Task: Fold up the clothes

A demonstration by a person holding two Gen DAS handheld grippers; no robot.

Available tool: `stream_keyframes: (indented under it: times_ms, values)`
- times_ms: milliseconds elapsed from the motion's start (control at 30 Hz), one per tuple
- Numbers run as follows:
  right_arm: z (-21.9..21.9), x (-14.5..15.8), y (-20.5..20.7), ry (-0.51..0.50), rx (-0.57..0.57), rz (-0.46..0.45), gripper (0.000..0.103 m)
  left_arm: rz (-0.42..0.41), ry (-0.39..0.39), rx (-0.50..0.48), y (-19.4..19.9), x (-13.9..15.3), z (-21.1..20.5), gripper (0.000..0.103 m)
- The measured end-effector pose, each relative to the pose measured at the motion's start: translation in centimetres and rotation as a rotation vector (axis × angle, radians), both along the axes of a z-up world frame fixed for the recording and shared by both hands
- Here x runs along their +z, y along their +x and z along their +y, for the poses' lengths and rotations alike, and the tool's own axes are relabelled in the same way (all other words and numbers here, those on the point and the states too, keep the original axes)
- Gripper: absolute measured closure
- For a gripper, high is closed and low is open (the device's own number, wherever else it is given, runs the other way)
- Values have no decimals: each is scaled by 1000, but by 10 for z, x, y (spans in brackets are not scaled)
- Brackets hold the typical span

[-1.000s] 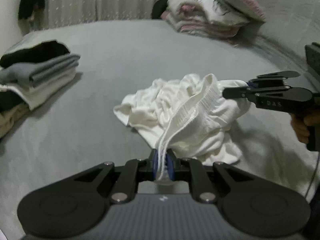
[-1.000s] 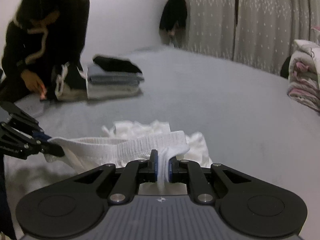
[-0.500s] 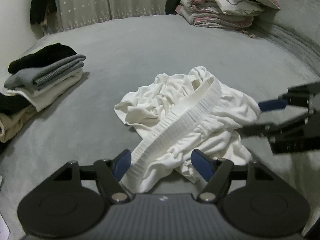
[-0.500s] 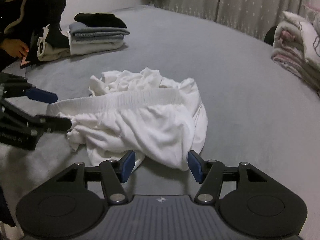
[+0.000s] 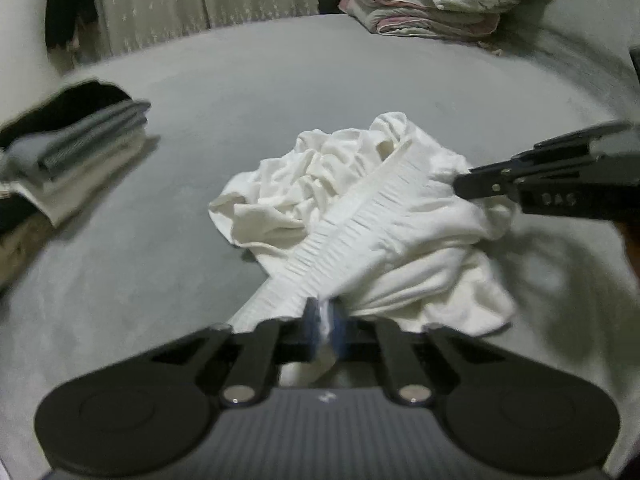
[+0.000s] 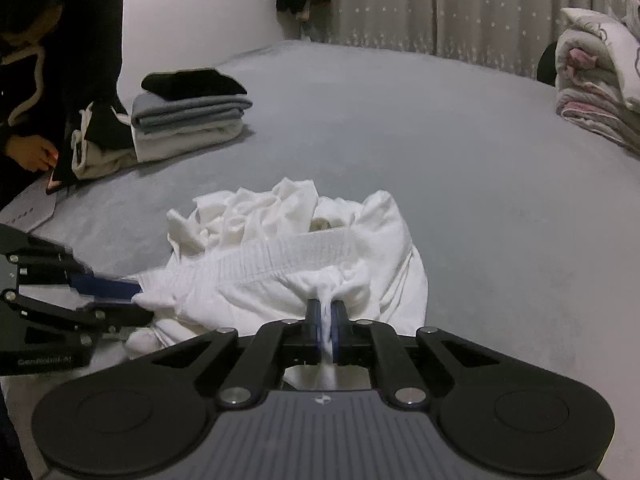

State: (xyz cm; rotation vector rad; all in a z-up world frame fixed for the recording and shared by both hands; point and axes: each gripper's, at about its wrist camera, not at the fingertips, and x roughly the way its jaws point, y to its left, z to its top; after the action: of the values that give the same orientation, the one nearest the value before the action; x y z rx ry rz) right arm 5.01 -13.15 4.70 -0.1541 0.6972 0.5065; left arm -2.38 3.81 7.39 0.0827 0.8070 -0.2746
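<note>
Both grippers, spread wide half a second ago, now clamp the white shorts (image 5: 372, 216) crumpled mid-bed: left gripper (image 5: 326, 322) on the waistband end, right gripper (image 6: 326, 322) on bunched cloth, seemingly to spread them.

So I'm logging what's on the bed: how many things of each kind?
Unfolded white garment: 1
Pile of folded clothes: 1
Stack of folded bedding: 1
Total: 3

left gripper (image 5: 326, 330) | jaws reclosed on white garment (image 5: 360, 216) | right gripper (image 6: 326, 326) | apparently likewise
</note>
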Motion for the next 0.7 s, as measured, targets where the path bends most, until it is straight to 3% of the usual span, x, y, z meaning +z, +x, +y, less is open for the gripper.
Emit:
stream_keyframes:
  times_ms: [133,267,367,400,433,500,633,700]
  values:
    - [-6,26,-17,-29,-32,-177,96,-19,-61,-7,-3,13,6,96]
    - [-16,54,-39,-40,-50,-356,96,-60,-165,-144,-14,35,11,96]
    - [-23,71,-58,-27,-42,-457,96,-75,-133,-216,-24,37,0,90]
    - [-27,74,-61,-24,-35,-457,96,-66,-114,-215,-24,34,-3,71]
    - [-30,76,-64,-21,-28,-457,96,-53,-98,-204,-23,30,-6,42]
    - [-36,73,-61,-49,-9,-385,96,-17,-86,-175,-18,21,-8,38]
    - [-46,37,-35,-145,6,-103,95,39,-81,-164,-11,7,-15,37]
    - [-49,28,-28,-167,-5,-70,92,38,-56,-187,-14,4,-25,37]
